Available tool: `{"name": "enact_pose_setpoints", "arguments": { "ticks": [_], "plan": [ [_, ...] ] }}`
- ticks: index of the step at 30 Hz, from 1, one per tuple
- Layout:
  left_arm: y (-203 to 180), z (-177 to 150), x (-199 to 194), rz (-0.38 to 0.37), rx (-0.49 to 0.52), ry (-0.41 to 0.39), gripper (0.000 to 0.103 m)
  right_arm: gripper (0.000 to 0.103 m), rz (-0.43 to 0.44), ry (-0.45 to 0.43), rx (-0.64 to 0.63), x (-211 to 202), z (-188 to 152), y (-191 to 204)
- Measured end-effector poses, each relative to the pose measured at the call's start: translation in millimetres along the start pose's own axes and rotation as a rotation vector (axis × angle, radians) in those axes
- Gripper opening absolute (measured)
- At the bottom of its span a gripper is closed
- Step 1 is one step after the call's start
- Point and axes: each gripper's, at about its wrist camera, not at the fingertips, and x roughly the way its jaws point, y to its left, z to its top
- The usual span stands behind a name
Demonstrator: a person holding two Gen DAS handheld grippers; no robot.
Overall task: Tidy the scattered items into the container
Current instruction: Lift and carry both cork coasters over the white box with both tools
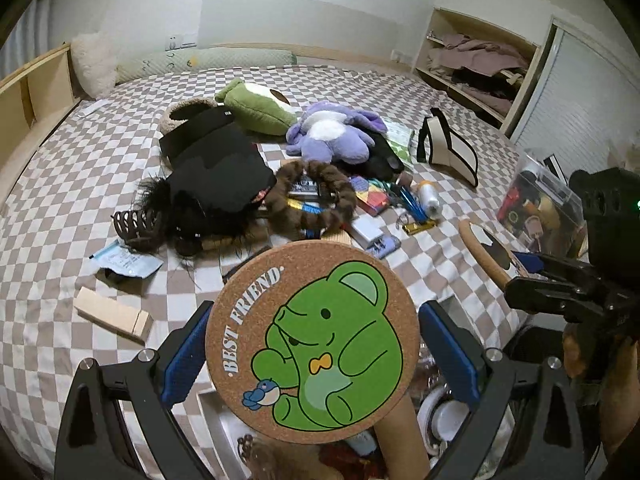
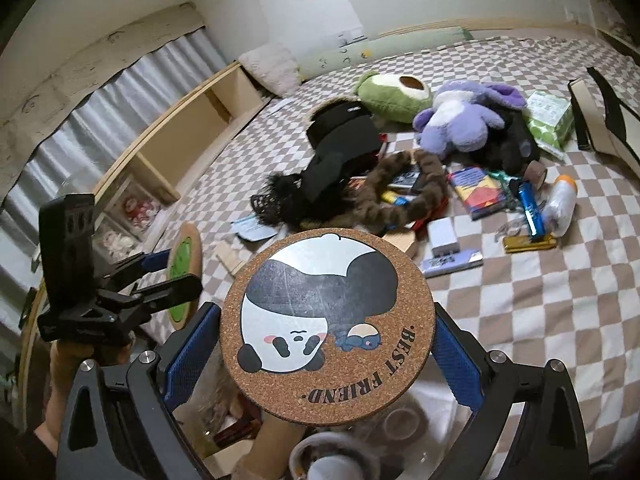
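Left wrist view: a round cork coaster printed with a green bear (image 1: 312, 336) is pinched by its edges between the blue-padded jaws of the left gripper (image 1: 316, 350), and it is held above an open container (image 1: 216, 412) at the near edge of the bed, in which a cardboard tube and small white items can be made out. Far of it, on the checkered bedspread (image 1: 72, 200), a scattered pile is seen: a black garment (image 1: 216, 168), a brown fur loop (image 1: 316, 196), a purple plush toy (image 1: 332, 136), a green avocado plush (image 1: 256, 106) and a wooden block (image 1: 114, 316) to the near left. At the right edge the right gripper (image 1: 532, 280) is visible, closed on a second coaster seen edge-on. Right wrist view: a cork coaster printed with a panda (image 2: 326, 324) is clamped by its rim between the jaws of the right gripper (image 2: 326, 346), likewise over the container's contents. To the left the other gripper is seen with the green coaster held. On the bedspread to the far right a white bottle (image 2: 560, 204), a blue tube (image 2: 530, 208) and a white charger (image 2: 442, 236) are scattered.
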Motion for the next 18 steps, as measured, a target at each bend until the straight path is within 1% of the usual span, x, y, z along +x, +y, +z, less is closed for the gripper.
{"name": "enact_pose_setpoints", "arguments": {
  "ticks": [8,14,18],
  "plan": [
    [-6.6,-26.4,3.7,-0.012,0.023,0.048,0.099,0.099,0.024,0.035,-0.015,1.6,-22.5,11.5],
    [-11.0,-49.8,12.9,-0.014,0.041,0.109,0.099,0.099,0.034,0.077,-0.031,6.3,-41.1,18.8],
    [-10.7,-65.7,19.7,-0.010,0.035,0.152,0.099,0.099,0.039,0.113,-0.033,11.6,-54.6,22.2]
  ]
}}
